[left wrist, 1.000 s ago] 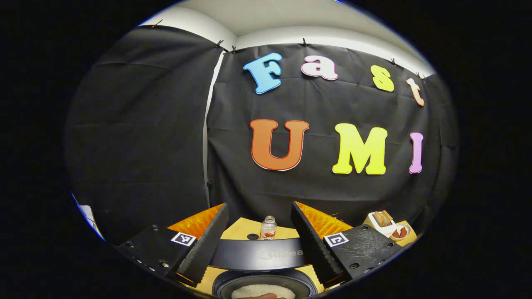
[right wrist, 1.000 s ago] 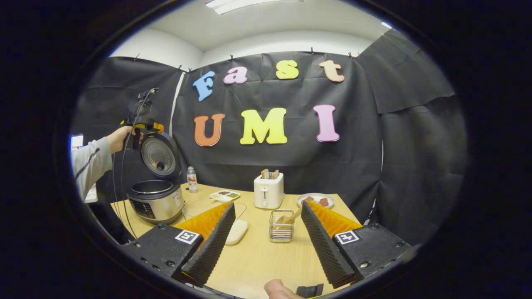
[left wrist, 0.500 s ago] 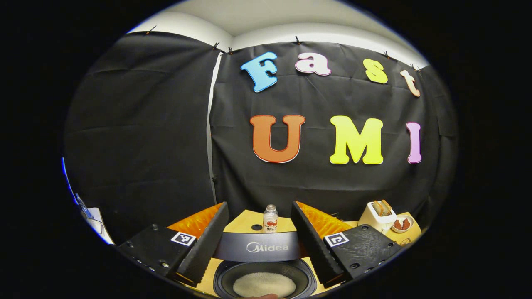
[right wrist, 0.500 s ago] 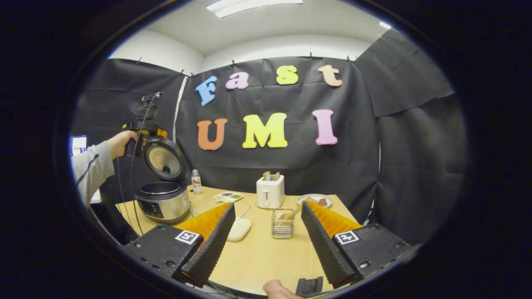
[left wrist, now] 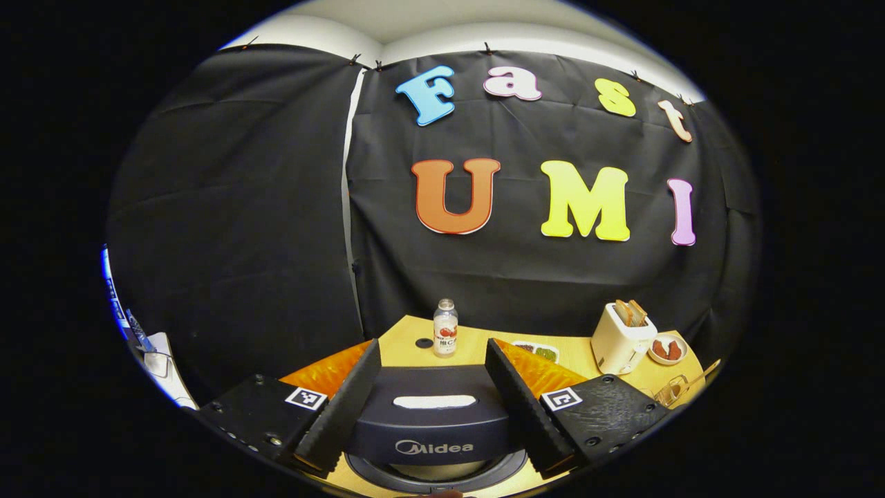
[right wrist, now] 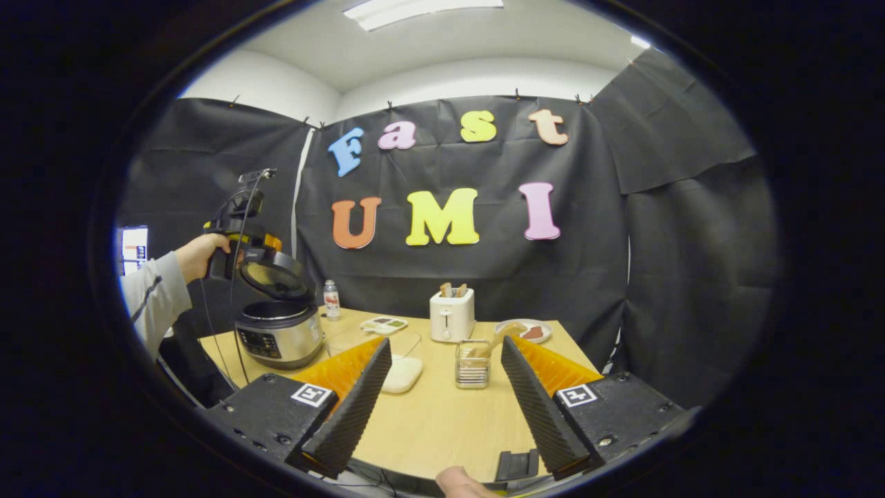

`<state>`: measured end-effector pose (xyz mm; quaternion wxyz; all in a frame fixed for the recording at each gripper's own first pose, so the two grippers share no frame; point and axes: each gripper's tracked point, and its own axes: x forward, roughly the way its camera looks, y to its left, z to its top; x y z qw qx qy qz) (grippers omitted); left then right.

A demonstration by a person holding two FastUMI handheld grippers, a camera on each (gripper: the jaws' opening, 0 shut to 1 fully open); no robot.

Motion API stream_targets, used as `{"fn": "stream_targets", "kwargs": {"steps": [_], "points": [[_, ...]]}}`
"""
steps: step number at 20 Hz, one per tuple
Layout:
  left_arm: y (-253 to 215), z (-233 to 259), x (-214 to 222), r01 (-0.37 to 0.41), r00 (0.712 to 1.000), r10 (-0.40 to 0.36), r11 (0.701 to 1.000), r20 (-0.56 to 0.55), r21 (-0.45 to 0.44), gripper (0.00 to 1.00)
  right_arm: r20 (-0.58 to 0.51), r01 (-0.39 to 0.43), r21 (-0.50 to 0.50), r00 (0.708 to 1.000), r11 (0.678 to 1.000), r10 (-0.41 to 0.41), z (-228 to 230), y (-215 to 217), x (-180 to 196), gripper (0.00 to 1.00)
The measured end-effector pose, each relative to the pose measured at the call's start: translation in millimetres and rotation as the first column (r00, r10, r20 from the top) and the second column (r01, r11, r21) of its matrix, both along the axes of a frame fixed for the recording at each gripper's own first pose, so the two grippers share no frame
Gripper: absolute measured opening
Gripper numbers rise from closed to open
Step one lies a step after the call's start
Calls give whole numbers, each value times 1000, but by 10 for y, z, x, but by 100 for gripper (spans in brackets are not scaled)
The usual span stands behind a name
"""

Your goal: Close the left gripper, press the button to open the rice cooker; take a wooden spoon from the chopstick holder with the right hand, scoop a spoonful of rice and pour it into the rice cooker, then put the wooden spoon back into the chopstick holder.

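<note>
Rice cooker [right wrist: 278, 330]: one. Chopstick holder [right wrist: 473, 362]: one, wire, holding one wooden spoon [right wrist: 492, 344]. Toaster [right wrist: 452, 315]: one, two bread slices [right wrist: 453, 289] in its slots. Bottle [left wrist: 445, 328]: one. Plate [right wrist: 528, 330]: one. Compartment tray [right wrist: 382, 324]: one. Clear container [right wrist: 401, 360] of rice: one. Grippers: two, left gripper [left wrist: 431, 401] and right gripper [right wrist: 441, 401].

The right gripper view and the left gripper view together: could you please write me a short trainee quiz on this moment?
1. True or false: the rice cooker has its lid fully shut.
2. Which stands nearest the chopstick holder? A) bottle B) toaster C) rice cooker
3. Fill in: the right gripper has its jaws ____.

Key: 1. False: the lid is tilted partway down, with the left gripper at it. 2. B. 3. Open, holding nothing; the wooden spoon sits in the holder.
</note>
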<state>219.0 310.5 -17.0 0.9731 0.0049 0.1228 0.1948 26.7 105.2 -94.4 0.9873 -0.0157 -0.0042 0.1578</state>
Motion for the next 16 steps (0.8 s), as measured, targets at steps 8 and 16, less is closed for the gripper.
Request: {"fn": "stream_targets", "kwargs": {"steps": [8,16], "points": [[-179,-625,-354,2,998,-4,999,-65,-32,98,1,-15,-28,1000,999,15,-18,124,-159,100],[-230,-983,-481,-11,997,7,999,-81,-47,98,-22,-32,-6,999,999,32,-75,254,-153,100]]}}
